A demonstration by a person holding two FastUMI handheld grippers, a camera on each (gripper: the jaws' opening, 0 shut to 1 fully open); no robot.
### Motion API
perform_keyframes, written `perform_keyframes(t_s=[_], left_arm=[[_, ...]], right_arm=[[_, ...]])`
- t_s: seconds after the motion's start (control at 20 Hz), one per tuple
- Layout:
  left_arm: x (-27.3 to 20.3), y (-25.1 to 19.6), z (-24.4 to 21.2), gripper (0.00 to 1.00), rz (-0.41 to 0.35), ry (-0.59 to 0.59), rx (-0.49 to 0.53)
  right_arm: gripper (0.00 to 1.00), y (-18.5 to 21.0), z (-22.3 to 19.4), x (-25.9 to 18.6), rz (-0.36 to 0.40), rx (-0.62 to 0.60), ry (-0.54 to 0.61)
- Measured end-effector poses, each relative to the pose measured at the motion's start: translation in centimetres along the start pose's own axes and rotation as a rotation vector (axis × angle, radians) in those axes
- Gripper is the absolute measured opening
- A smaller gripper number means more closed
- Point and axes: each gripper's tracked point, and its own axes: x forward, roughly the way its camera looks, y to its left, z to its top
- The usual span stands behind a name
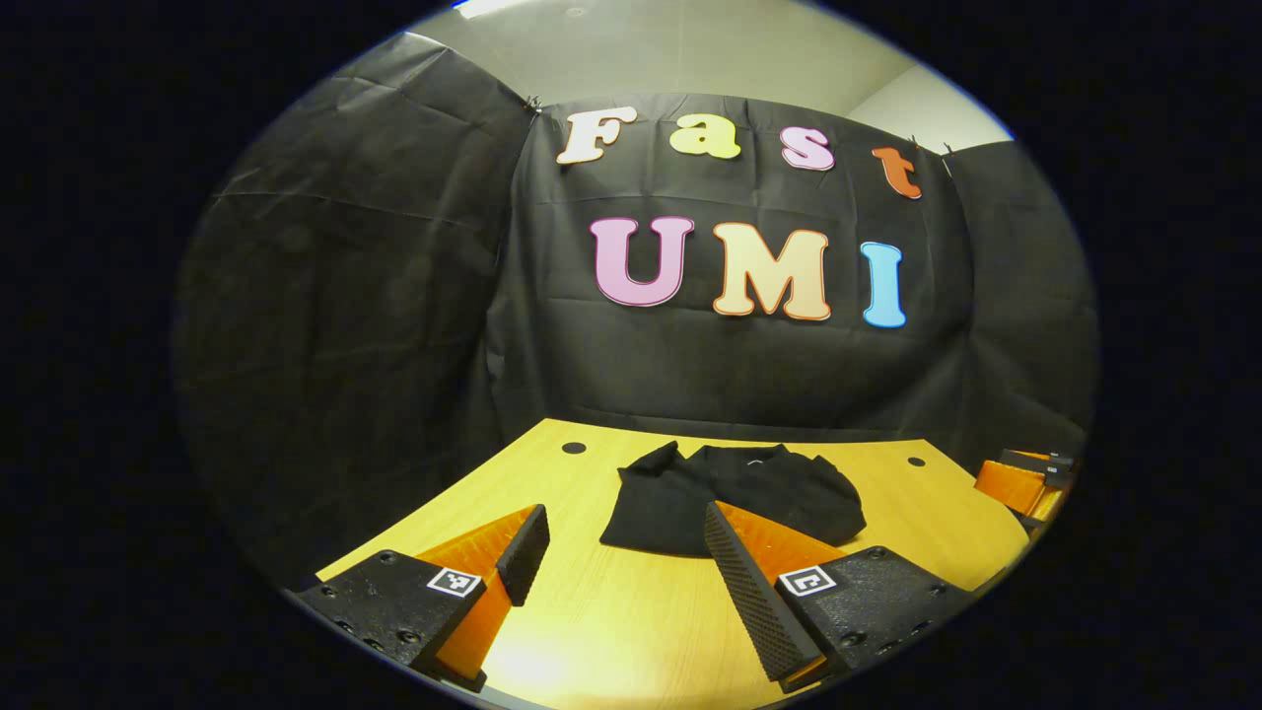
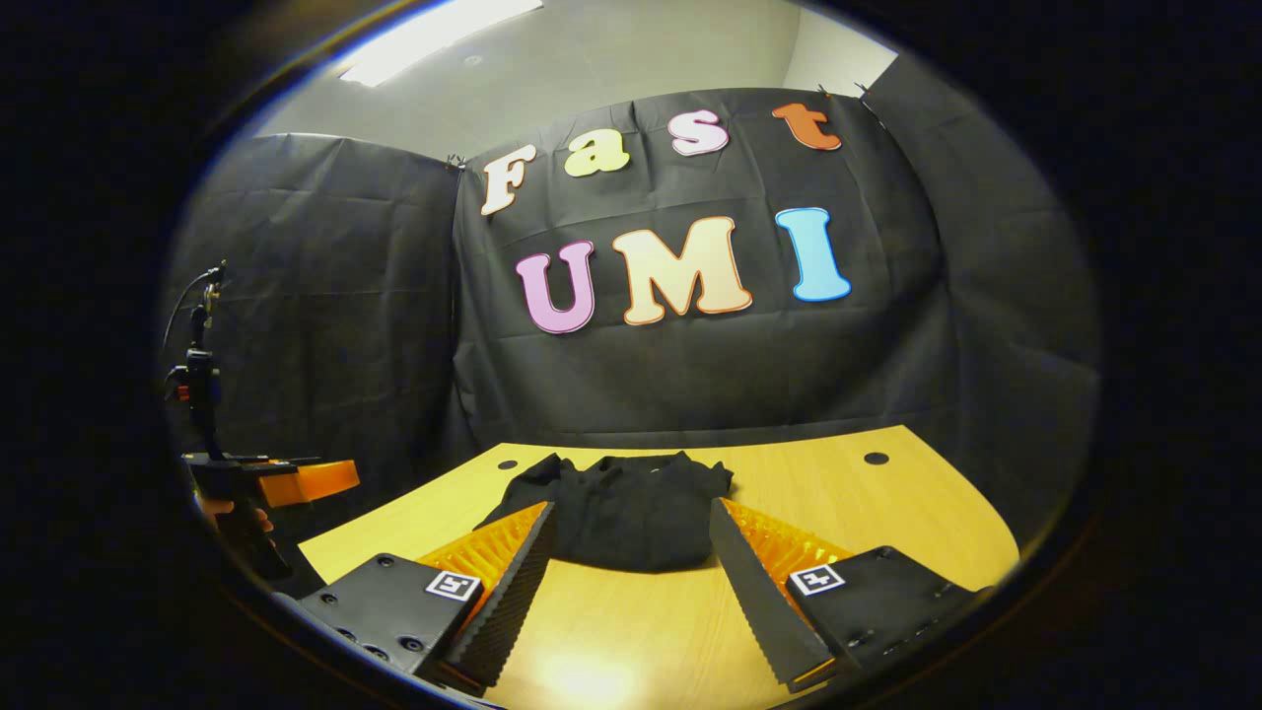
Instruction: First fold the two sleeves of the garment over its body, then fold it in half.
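Black garment (image 1: 735, 498) looks folded on the table (image 1: 592, 621); my 2 grippers, left gripper (image 1: 621, 562) and right gripper (image 2: 631, 572), hover spread before it.

Black garment (image 1: 735, 503) bunched on wooden table (image 1: 611, 611), left gripper (image 1: 621, 567) jaws apart

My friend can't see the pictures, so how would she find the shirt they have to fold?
Start at the yellow wooden table that stands before the black cloth wall. Near its far middle lies a black garment, a rumpled heap of cloth, with the open left gripper aimed toward it. It is the only soft, dark thing lying on the bright tabletop.
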Motion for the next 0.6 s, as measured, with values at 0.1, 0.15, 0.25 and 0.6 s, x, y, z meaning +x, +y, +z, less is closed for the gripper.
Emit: perform_keyframes(t_s=[0.1,0.15,0.25,0.6], left_arm=[[0.2,0.1,0.4,0.93,0.002,-0.007,-0.01],[0.4,0.0,0.6,0.94,0.0,-0.009,-0.017],[1.1,-0.5,1.2,0.93,-0.02,-0.018,-0.035],[3.5,-3.7,1.8,0.93,-0.137,-0.013,-0.065]], right_arm=[[0.97,0.1,0.2,-0.1,-0.016,0.007,-0.008],[0.97,-0.2,0.5,-0.2,-0.036,0.003,-0.012],[0.97,-0.3,1.7,-0.2,-0.064,0.008,-0.043],[0.97,-1.4,2.9,-0.2,-0.159,0.023,-0.071]])
